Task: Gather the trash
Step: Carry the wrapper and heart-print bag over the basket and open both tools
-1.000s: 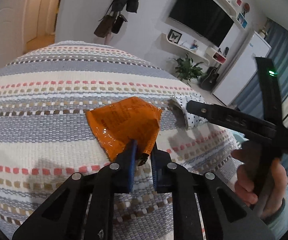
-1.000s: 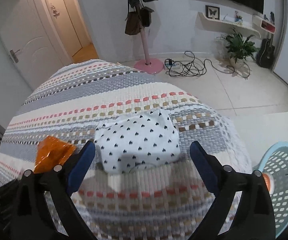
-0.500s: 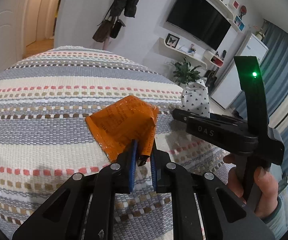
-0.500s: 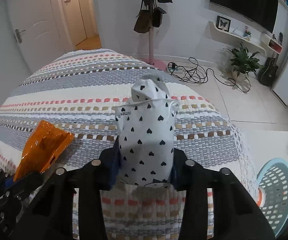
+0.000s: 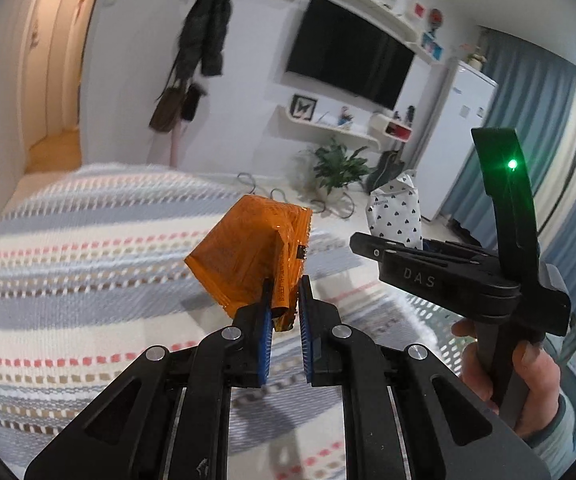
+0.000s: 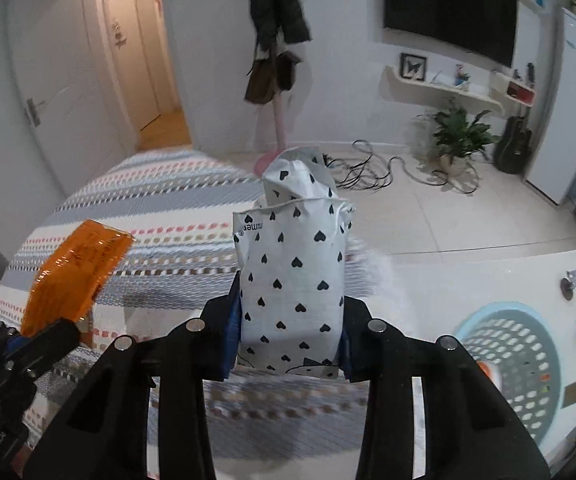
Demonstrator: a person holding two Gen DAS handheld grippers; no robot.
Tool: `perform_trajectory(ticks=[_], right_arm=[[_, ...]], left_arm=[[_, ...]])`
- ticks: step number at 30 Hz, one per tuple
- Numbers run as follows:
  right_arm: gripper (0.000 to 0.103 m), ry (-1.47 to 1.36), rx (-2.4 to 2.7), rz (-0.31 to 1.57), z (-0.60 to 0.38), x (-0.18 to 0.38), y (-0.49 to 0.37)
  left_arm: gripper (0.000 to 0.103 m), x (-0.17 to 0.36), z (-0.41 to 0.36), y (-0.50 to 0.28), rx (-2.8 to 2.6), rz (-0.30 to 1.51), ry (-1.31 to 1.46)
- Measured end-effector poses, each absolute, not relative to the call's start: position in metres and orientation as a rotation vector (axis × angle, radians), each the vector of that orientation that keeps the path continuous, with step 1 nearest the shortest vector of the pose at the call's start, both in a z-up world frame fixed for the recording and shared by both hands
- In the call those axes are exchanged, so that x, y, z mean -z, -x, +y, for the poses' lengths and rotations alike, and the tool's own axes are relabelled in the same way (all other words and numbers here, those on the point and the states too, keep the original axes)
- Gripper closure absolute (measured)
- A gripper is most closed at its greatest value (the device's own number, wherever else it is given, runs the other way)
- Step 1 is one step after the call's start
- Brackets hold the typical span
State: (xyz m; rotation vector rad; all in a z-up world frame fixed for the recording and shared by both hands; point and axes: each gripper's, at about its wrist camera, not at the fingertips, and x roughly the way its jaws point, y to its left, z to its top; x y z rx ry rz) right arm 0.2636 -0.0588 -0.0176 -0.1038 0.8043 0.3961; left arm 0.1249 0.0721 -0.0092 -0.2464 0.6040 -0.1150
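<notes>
My left gripper (image 5: 284,300) is shut on a crumpled orange wrapper (image 5: 254,252) and holds it lifted above the striped woven cloth (image 5: 68,272). My right gripper (image 6: 289,320) is shut on a white bag with black hearts (image 6: 293,280), also held up off the cloth. The orange wrapper shows at the left of the right wrist view (image 6: 74,276). The white bag and the right gripper show at the right of the left wrist view (image 5: 395,216). A light blue perforated basket (image 6: 515,356) stands on the floor, low to the right.
The striped cloth (image 6: 160,216) covers a rounded surface below both grippers. Beyond its edge is a tiled floor with cables (image 6: 371,168), a coat stand (image 6: 276,60), a potted plant (image 6: 459,136) and a white fridge (image 5: 463,132). A door (image 6: 56,92) is at the left.
Both grippers have risen off the cloth with their items. The right gripper closed on the white bag a second ago and lifted it. The orange wrapper has left the cloth.
</notes>
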Motion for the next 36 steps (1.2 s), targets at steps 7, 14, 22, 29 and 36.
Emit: perform_trajectory(ticks=[7, 14, 22, 29, 36], right_arm=[[0.068, 0.049, -0.296, 0.763, -0.124, -0.012, -0.251], [0.068, -0.022, -0.195, 0.755, -0.198, -0.013, -0.244], [0.068, -0.106, -0.096, 0.800, -0.272, 0.015, -0.241], [0.068, -0.170, -0.036, 0.865, -0.320, 0.050, -0.234], [0.066, -0.201, 0.006, 0.918, -0.348, 0.075, -0.234]], left_arm=[[0.093, -0.023, 0.022, -0.125, 0.174, 0.554, 0.159], [0.093, -0.032, -0.034, -0.137, 0.240, 0.543, 0.071], [0.093, -0.020, -0.095, -0.159, 0.323, 0.573, -0.001], [0.093, 0.008, -0.142, -0.188, 0.394, 0.637, -0.048], [0.093, 0.042, -0.168, -0.207, 0.450, 0.723, -0.065]])
